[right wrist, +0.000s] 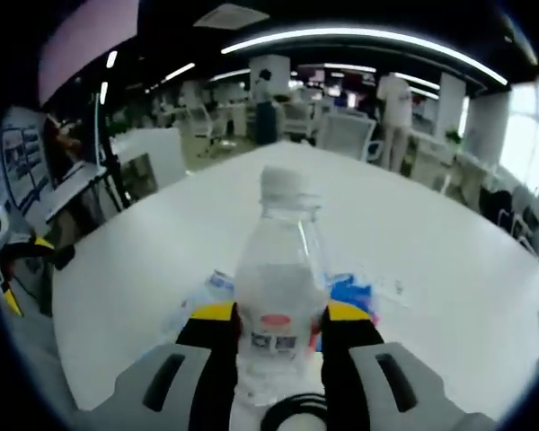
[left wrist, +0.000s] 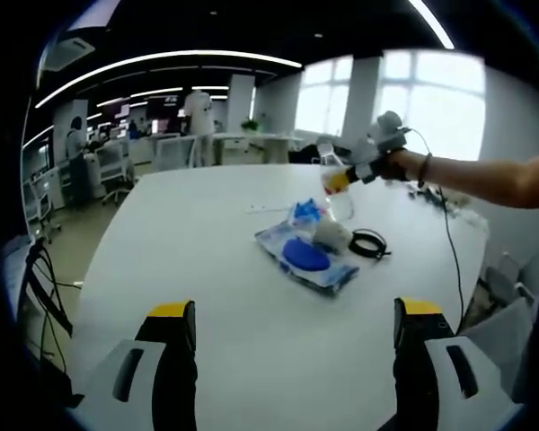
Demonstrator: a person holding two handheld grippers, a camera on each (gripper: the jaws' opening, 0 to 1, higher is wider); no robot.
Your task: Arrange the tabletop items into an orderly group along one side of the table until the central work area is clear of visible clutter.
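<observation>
A clear plastic water bottle (right wrist: 279, 296) is pinched upright between the jaws of the right gripper (right wrist: 278, 328), gripped at its label band, its white cap uppermost and its long axis standing vertical. In the left gripper view, the same bottle (left wrist: 334, 184) is seen lifted above the white table (left wrist: 207, 269), carried by the right gripper (left wrist: 346, 177) at the far side of the clutter. The left gripper (left wrist: 295, 334) is held spread wide, nothing between its jaws, low over the near table edge.

The remaining clutter lies ahead of the left gripper and just below the raised bottle: one blue-and-clear plastic packet (left wrist: 307, 256), one pale rounded object (left wrist: 331, 235) resting on it, and one black coiled cable (left wrist: 369, 242) touching its right side. One bottle is counted. The left gripper is judged to be the free one for the packet; a table side for the bottle has not yet been reached.
</observation>
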